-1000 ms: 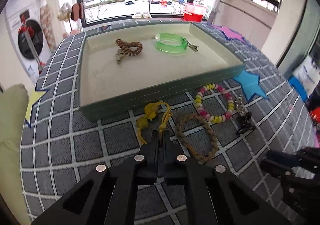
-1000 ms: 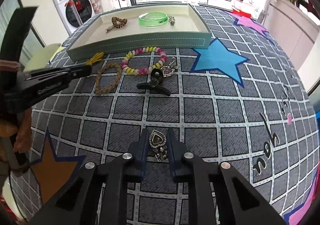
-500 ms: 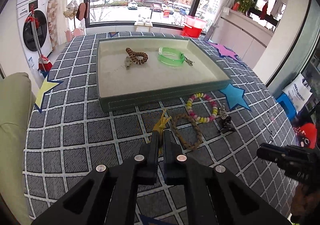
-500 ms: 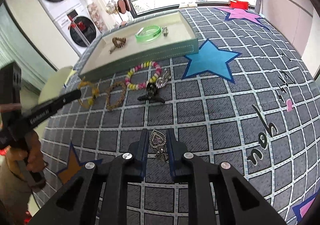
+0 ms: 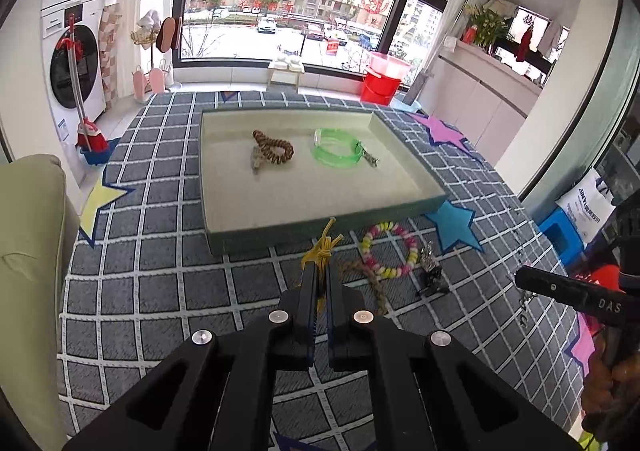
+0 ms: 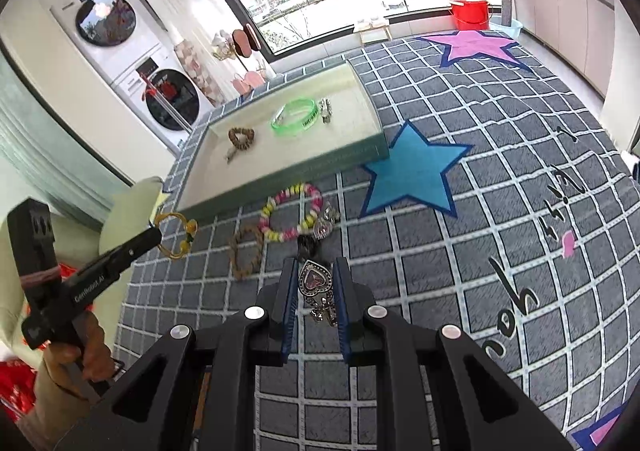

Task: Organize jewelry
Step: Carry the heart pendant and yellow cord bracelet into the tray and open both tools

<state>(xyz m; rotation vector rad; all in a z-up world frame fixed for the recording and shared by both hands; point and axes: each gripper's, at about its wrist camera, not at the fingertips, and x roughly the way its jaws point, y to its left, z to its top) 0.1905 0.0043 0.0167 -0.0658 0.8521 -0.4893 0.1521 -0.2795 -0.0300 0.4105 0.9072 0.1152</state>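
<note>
The left gripper (image 5: 319, 271) has its fingers pressed nearly together, pinching a yellow cord bracelet (image 5: 325, 245) whose knot and loose ends stick out past the tips; from the right wrist view the same bracelet (image 6: 176, 235) hangs as a loop from those tips, above the cloth. The right gripper (image 6: 316, 279) pinches a heart-shaped silver pendant (image 6: 314, 278) between its blue-lined fingers, with small metal charms dangling below the heart.

On the grey checked tablecloth (image 5: 160, 271) just beyond the left gripper lie a brown braided bracelet (image 5: 370, 279), a pink-and-yellow beaded bracelet (image 5: 390, 249) and, to its right, a dark hair clip (image 5: 430, 283) beside a small silver charm. Farther off sits the shallow green tray (image 5: 320, 229) with a cream lining. Inside it, toward the far side, rest a brown wooden bead bracelet (image 5: 274, 149) on the left and a translucent green bangle (image 5: 336, 149) on the right, with a small metal piece touching the bangle's right edge. A blue star (image 6: 412, 171) is printed on the cloth just right of the tray's near corner.
</note>
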